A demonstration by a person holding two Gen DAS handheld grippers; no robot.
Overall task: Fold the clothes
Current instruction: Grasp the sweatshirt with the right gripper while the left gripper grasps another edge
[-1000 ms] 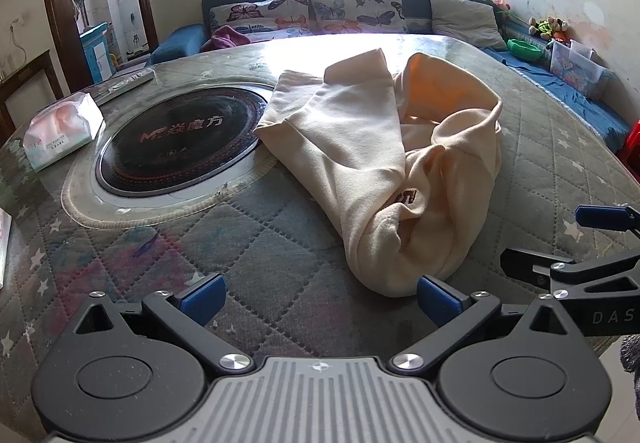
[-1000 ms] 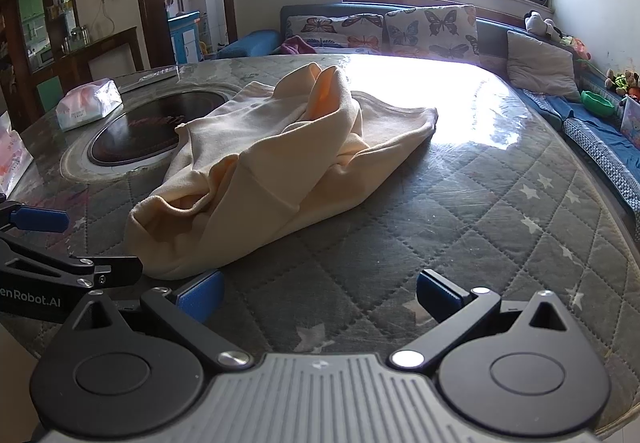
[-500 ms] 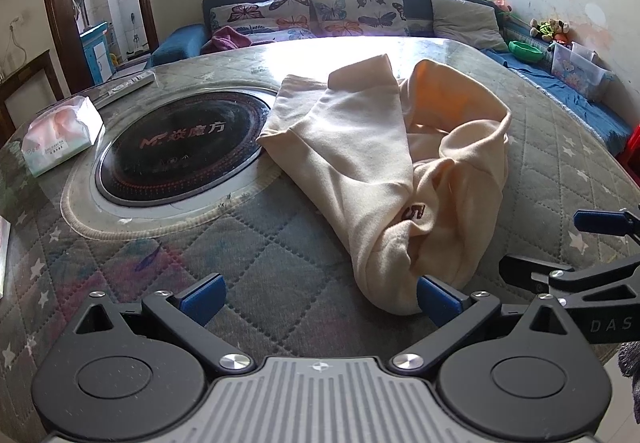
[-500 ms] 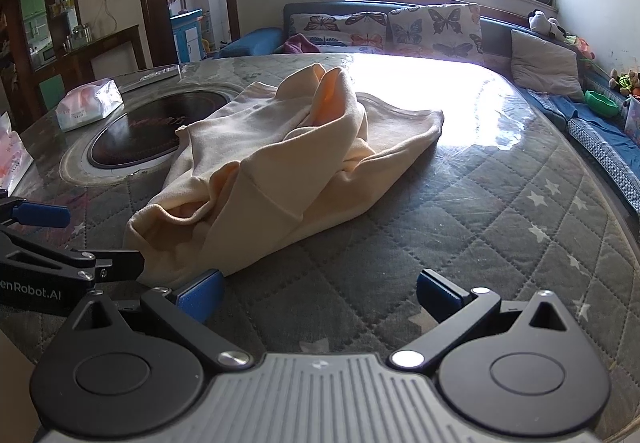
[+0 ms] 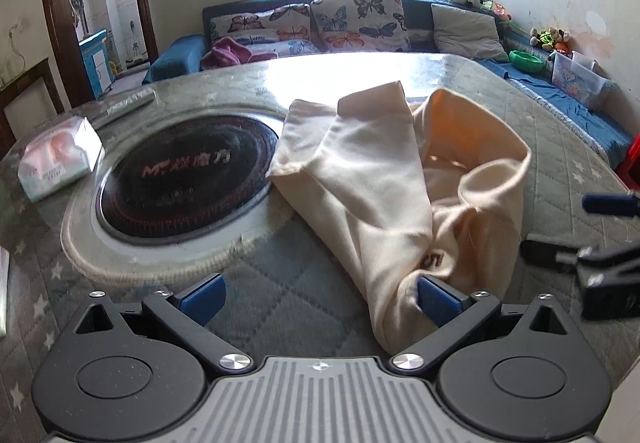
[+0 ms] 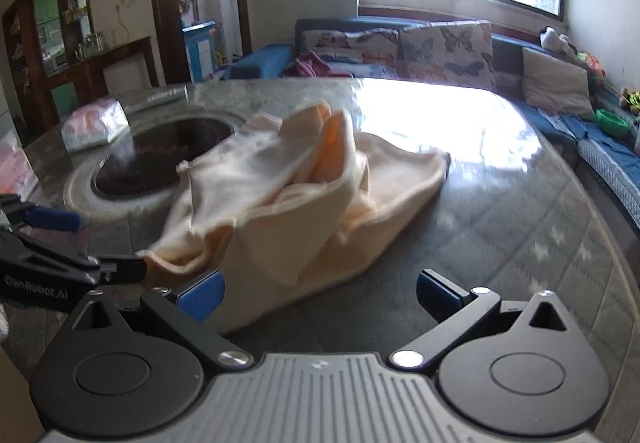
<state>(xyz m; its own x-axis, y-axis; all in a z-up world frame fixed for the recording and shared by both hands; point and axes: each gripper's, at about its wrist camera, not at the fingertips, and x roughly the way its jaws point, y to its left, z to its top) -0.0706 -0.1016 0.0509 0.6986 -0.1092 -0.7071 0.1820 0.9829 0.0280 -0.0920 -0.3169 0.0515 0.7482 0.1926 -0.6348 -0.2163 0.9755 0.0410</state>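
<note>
As a crumpled cream garment (image 5: 404, 195) lies heaped mid-table (image 5: 280, 295) beside the round inset cooktop (image 5: 188, 179), both grippers sit spread wide at its near edge. The left gripper (image 5: 320, 293) has cloth against its right pad (image 5: 434, 301); the right gripper (image 6: 318, 293) has cloth by its left pad (image 6: 200, 293), grasping nothing.

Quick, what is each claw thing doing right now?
Left hand-held gripper: open, holding nothing.
Right hand-held gripper: open, holding nothing.

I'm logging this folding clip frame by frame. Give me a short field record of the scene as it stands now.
garment: crumpled cream fabric garment, unfolded, heaped on the table
surface: grey quilted star-pattern table cover
left gripper: open, right fingertip against the garment's near end
right gripper: open, at the garment's near edge
nearby: round black inset cooktop; white tissue pack
</note>
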